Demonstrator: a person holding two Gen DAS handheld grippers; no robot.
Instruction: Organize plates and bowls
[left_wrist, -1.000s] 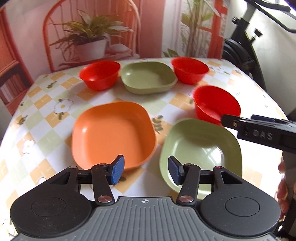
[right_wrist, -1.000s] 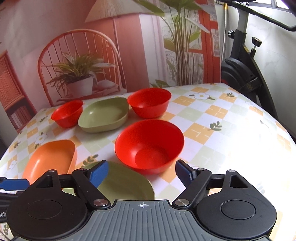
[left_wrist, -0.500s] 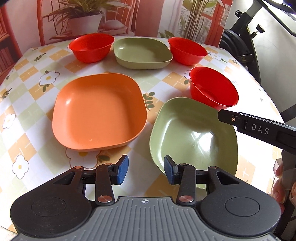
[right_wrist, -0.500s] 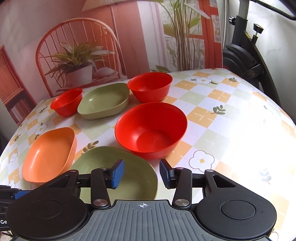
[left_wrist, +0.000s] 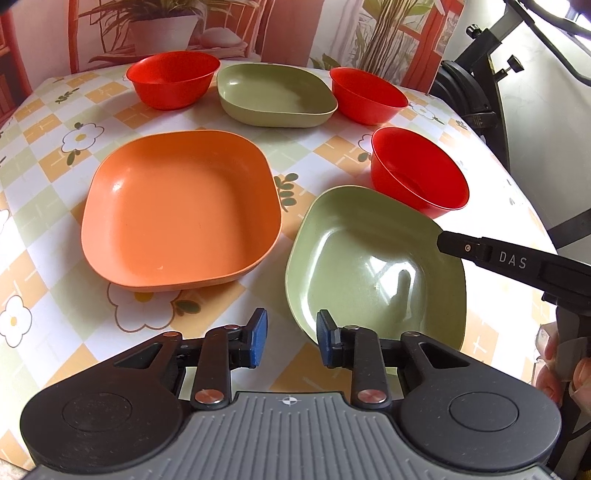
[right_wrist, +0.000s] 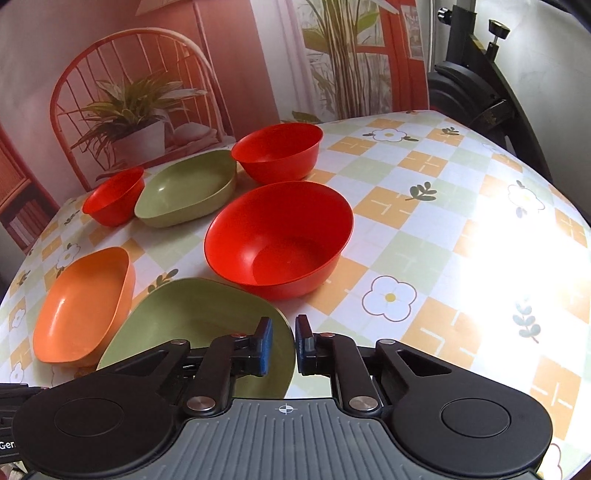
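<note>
Two square green plates, an orange plate (left_wrist: 181, 210) and three red bowls stand on the flowered tablecloth. The near green plate (left_wrist: 373, 269) lies front right, and its rim (right_wrist: 286, 328) runs between the nearly closed pads of my right gripper (right_wrist: 284, 345), shut on it. The same gripper's black finger (left_wrist: 480, 254) shows at that plate's right rim. My left gripper (left_wrist: 290, 341) is open just off the plate's near-left edge, holding nothing. A red bowl (left_wrist: 419, 173) sits right behind this plate. The far green plate (left_wrist: 275, 94) stands between two red bowls (left_wrist: 173, 79) (left_wrist: 367, 94).
A black exercise bike (right_wrist: 480, 92) stands past the table's right side. A printed backdrop with a chair and a potted plant (right_wrist: 136, 122) hangs behind the table. The tablecloth (right_wrist: 461, 221) is bare on the right. A hand (left_wrist: 554, 369) holds the right gripper's handle.
The right jaws went from wide open to closed on the near green plate's rim. The left gripper rose, tilted down over the table, and its jaws narrowed a little.
</note>
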